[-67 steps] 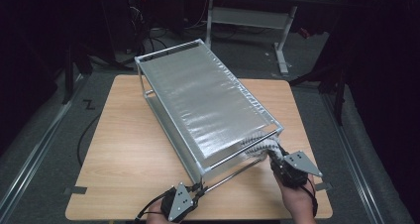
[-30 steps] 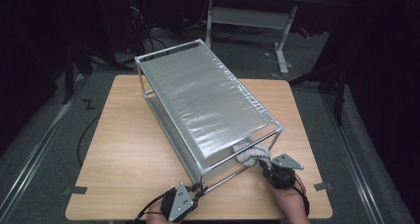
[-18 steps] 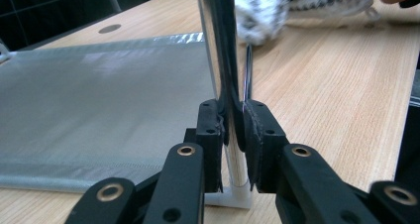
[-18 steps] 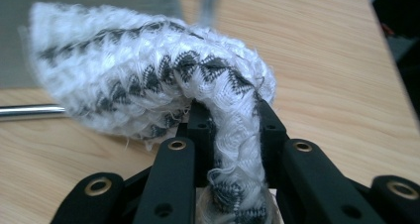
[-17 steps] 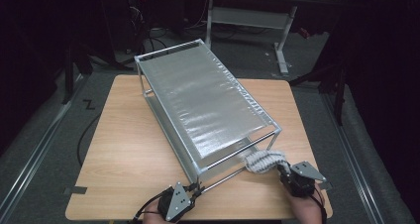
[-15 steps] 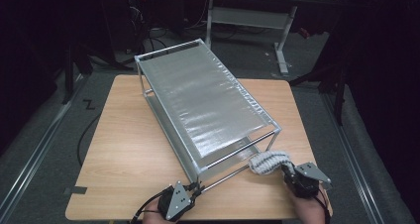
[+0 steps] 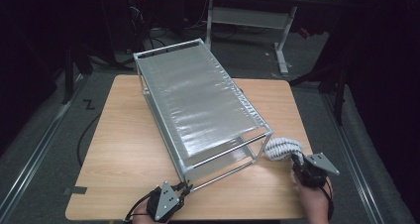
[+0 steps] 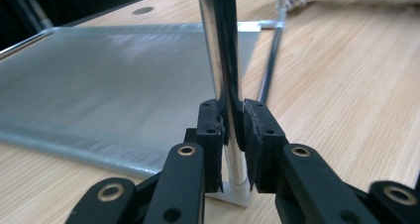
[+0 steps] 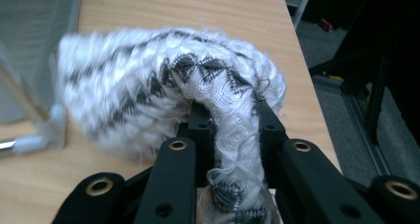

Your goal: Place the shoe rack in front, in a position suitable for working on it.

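Note:
A metal rack (image 7: 198, 100) with grey mesh shelves stands slantwise on the wooden table (image 7: 124, 149). My left gripper (image 7: 184, 188) sits at the rack's near corner, shut on the upright chrome post (image 8: 224, 60) just above its white foot. My right gripper (image 7: 296, 160) is at the table's near right, just outside the rack's right corner, shut on a rolled white and black patterned knit cloth (image 7: 281, 147). In the right gripper view the cloth (image 9: 168, 90) bulges over the jaws, with a fold pinched between them.
The rack's lower mesh shelf (image 8: 104, 80) spreads out left of the held post. A second table (image 7: 257, 6) with white legs stands beyond. Dark floor and a rail (image 7: 34, 149) border the table on the left.
My right gripper has drawn the knit cloth out from under the rack's near right corner and carried it rightward onto the bare table. The left gripper keeps its hold on the post.

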`<control>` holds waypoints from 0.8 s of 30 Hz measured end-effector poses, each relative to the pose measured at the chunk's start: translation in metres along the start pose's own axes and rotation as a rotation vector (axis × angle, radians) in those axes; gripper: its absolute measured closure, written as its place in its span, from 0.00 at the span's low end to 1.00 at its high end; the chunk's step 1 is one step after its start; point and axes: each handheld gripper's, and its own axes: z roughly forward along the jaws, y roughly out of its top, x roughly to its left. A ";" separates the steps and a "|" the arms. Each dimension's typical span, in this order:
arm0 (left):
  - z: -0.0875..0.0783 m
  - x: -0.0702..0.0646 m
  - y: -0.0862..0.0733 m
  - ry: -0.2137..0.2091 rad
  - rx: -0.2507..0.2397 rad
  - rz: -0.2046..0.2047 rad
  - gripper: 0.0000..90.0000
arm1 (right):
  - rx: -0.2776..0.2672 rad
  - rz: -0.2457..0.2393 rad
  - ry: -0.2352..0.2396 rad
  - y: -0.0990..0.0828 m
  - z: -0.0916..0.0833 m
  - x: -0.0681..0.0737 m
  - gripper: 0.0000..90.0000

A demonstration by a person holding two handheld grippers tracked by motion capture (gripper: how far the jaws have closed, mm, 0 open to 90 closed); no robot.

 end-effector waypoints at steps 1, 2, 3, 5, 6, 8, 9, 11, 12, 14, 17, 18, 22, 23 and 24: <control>-0.003 0.001 -0.001 0.012 0.004 -0.003 0.87 | -0.006 0.001 0.005 0.002 0.003 0.003 0.84; -0.005 0.002 -0.003 0.024 0.004 -0.009 0.87 | -0.008 0.003 0.022 0.005 0.007 0.007 0.84; -0.008 0.004 -0.004 0.038 0.011 -0.012 0.87 | -0.009 -0.010 0.039 0.007 0.011 0.012 0.84; -0.014 0.007 -0.006 0.065 0.018 -0.024 0.87 | -0.013 -0.034 0.078 0.011 0.016 0.025 0.84; -0.016 0.008 -0.008 0.077 0.020 -0.033 0.87 | -0.018 -0.045 0.098 0.014 0.017 0.031 0.84; -0.021 0.012 -0.011 0.093 0.022 -0.049 0.87 | -0.034 -0.070 0.131 0.019 0.017 0.044 0.84; -0.022 0.014 -0.012 0.100 0.024 -0.052 0.87 | -0.044 -0.079 0.149 0.022 0.015 0.050 0.84; -0.024 0.018 -0.013 0.107 0.027 -0.059 0.87 | -0.066 -0.097 0.182 0.026 0.010 0.061 0.84; -0.025 0.019 -0.013 0.104 0.026 -0.063 0.87 | -0.083 -0.102 0.193 0.029 0.007 0.066 0.84; -0.025 0.021 -0.013 0.092 0.029 -0.066 0.87 | -0.124 -0.100 0.215 0.035 -0.003 0.072 0.84; -0.019 0.020 -0.010 0.063 0.010 -0.146 0.87 | -0.193 -0.105 0.237 0.045 -0.019 0.078 0.84; -0.016 0.019 -0.010 0.056 0.008 -0.150 0.88 | -0.215 -0.104 0.240 0.047 -0.025 0.079 0.84; -0.009 0.017 -0.006 0.032 0.002 -0.164 0.88 | -0.273 -0.079 0.229 0.055 -0.044 0.075 0.84; -0.008 0.016 -0.006 0.029 -0.001 -0.167 0.88 | -0.273 -0.079 0.229 0.056 -0.046 0.074 0.84; -0.010 0.021 -0.005 0.039 0.025 -0.095 0.88 | -0.270 -0.080 0.227 0.056 -0.047 0.073 0.84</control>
